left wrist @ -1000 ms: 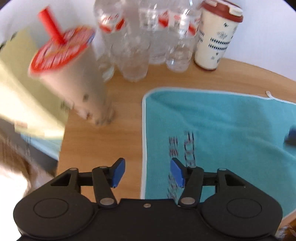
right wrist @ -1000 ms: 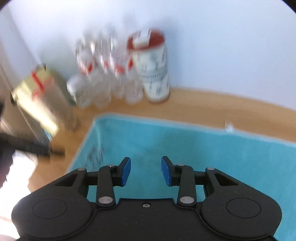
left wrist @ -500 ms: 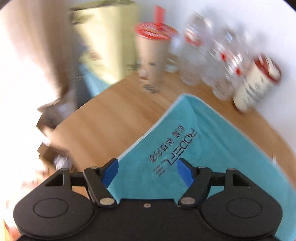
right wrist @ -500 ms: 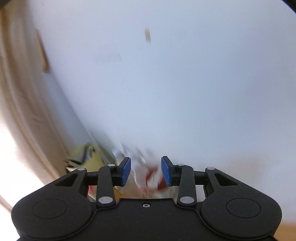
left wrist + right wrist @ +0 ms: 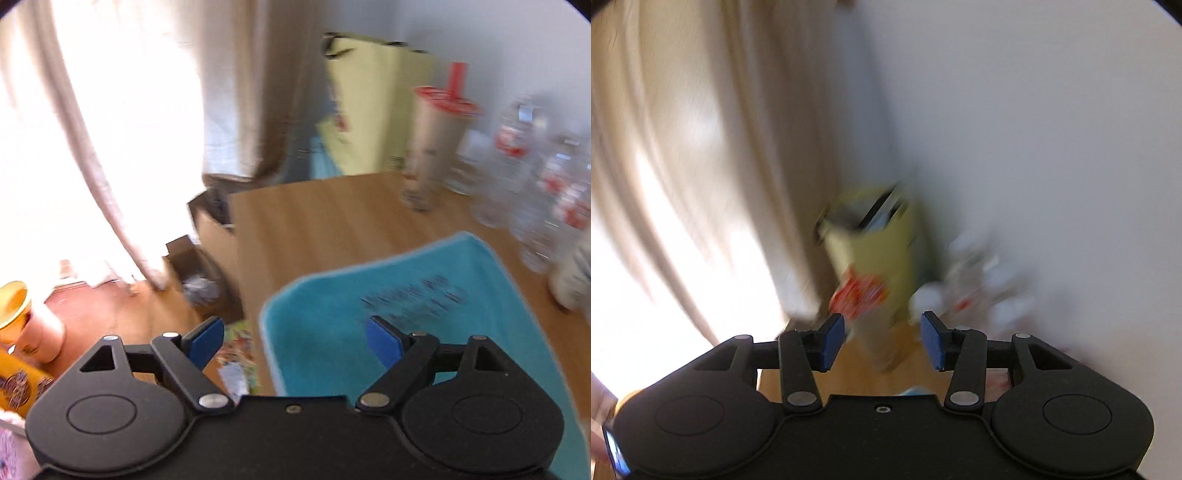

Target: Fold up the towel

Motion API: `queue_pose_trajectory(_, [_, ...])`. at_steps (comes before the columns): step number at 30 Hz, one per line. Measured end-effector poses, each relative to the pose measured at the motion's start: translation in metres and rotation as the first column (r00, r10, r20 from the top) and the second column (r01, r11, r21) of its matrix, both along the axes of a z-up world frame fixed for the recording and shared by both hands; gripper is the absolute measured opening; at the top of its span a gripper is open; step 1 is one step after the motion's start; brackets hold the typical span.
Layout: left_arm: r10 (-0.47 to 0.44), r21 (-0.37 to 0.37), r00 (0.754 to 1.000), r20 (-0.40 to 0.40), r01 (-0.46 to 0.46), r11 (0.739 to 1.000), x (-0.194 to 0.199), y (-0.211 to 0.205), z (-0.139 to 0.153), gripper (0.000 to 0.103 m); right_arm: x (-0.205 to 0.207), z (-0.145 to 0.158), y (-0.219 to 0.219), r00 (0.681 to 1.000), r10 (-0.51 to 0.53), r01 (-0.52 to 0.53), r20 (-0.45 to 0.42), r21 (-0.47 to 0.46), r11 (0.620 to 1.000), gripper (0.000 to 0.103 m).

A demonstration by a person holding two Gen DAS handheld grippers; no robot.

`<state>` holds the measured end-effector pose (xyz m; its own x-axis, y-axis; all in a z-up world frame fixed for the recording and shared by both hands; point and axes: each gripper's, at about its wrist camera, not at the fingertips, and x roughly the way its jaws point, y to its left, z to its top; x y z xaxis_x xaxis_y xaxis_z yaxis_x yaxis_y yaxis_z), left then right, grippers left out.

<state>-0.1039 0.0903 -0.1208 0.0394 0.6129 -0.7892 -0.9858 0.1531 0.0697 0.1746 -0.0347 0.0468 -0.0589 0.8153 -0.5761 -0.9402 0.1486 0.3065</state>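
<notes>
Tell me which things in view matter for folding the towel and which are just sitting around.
For the job:
- teal towel, flat on the wooden table
- left tongs, open over its near corner
- right tongs, open, aimed at the wall

Just lying about:
- milk tea cup with red straw
- clear water bottles
- yellow paper bag
- cardboard boxes on the floor
- curtain

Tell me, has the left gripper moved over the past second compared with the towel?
Yes. The left gripper has swung toward the towel's near corner; that corner now sits between its open fingers, whereas earlier the towel's side edge did.
</notes>
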Motion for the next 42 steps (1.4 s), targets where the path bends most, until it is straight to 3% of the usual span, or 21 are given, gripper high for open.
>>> queue_pose_trajectory(2, [0.058, -0.031, 0.998, -0.011, -0.058, 0.998, -0.001, 0.026, -0.021, 0.086, -0.009, -0.035, 0.036, 0.999, 0.036, -0.038, -0.020, -0.076, 0.996, 0.035])
queue_pose_trajectory(5, [0.096, -0.040, 0.995, -0.024, -0.097, 0.995, 0.000, 0.053, -0.042, 0.086, -0.019, -0.081, 0.077, 0.997, 0.077, -0.076, -0.003, -0.184, 0.980, 0.034])
queue_pose_trajectory(10, [0.074, -0.077, 0.997, -0.024, -0.076, 0.994, 0.004, 0.076, -0.063, 0.086, -0.030, -0.151, 0.128, 0.989, 0.124, -0.089, 0.087, -0.324, 0.942, 0.034])
queue_pose_trajectory(14, [0.007, -0.094, 1.000, -0.012, -0.008, 0.996, 0.012, 0.088, -0.073, 0.086, -0.018, -0.184, 0.143, 0.993, 0.099, -0.069, 0.056, -0.394, 0.916, 0.034])
queue_pose_trajectory(20, [-0.059, -0.141, 0.998, -0.009, 0.057, 0.988, 0.019, 0.092, -0.084, 0.081, -0.007, -0.207, 0.160, 0.996, 0.078, -0.046, 0.052, -0.458, 0.888, 0.034])
queue_pose_trajectory(23, [-0.075, -0.143, 0.997, 0.000, 0.074, 0.987, 0.021, 0.092, -0.087, 0.081, -0.004, -0.211, 0.163, 0.995, 0.047, 0.008, 0.090, -0.529, 0.849, 0.034])
queue_pose_trajectory(27, [-0.106, -0.144, 0.994, 0.014, 0.107, 0.984, 0.024, 0.088, -0.089, 0.081, 0.008, -0.218, 0.161, 1.000, 0.015, -0.008, 0.009, -0.516, 0.857, 0.033])
queue_pose_trajectory(31, [-0.134, -0.139, 0.991, 0.022, 0.136, 0.981, 0.026, 0.089, -0.089, 0.078, 0.012, -0.222, 0.162, 1.000, 0.013, -0.015, -0.006, -0.509, 0.861, 0.035])
queue_pose_trajectory(33, [-0.167, -0.123, 0.986, 0.026, 0.169, 0.978, 0.028, 0.088, -0.088, 0.064, 0.009, -0.222, 0.164, 0.999, 0.034, -0.025, 0.008, -0.505, 0.863, 0.035])
queue_pose_trajectory(35, [-0.189, -0.114, 0.981, 0.036, 0.192, 0.975, 0.031, 0.086, -0.086, 0.056, 0.007, -0.223, 0.166, 0.998, 0.056, -0.033, 0.029, -0.507, 0.861, 0.035])
queue_pose_trajectory(36, [-0.198, -0.110, 0.979, 0.042, 0.201, 0.973, 0.033, 0.085, -0.086, 0.045, 0.005, -0.223, 0.167, 0.997, 0.069, -0.038, 0.043, -0.511, 0.859, 0.034])
queue_pose_trajectory(37, [-0.212, -0.106, 0.976, 0.045, 0.216, 0.971, 0.035, 0.084, -0.085, 0.038, 0.001, -0.222, 0.168, 0.994, 0.087, -0.042, 0.062, -0.520, 0.853, 0.031])
queue_pose_trajectory(39, [-0.252, -0.107, 0.966, 0.059, 0.257, 0.960, 0.040, 0.084, -0.084, 0.020, 0.001, -0.221, 0.172, 0.993, 0.103, -0.058, 0.053, -0.537, 0.842, 0.011])
queue_pose_trajectory(42, [-0.278, -0.115, 0.958, 0.072, 0.285, 0.952, 0.045, 0.087, -0.084, 0.008, 0.004, -0.221, 0.177, 0.995, 0.098, -0.070, 0.023, -0.545, 0.835, 0.006])
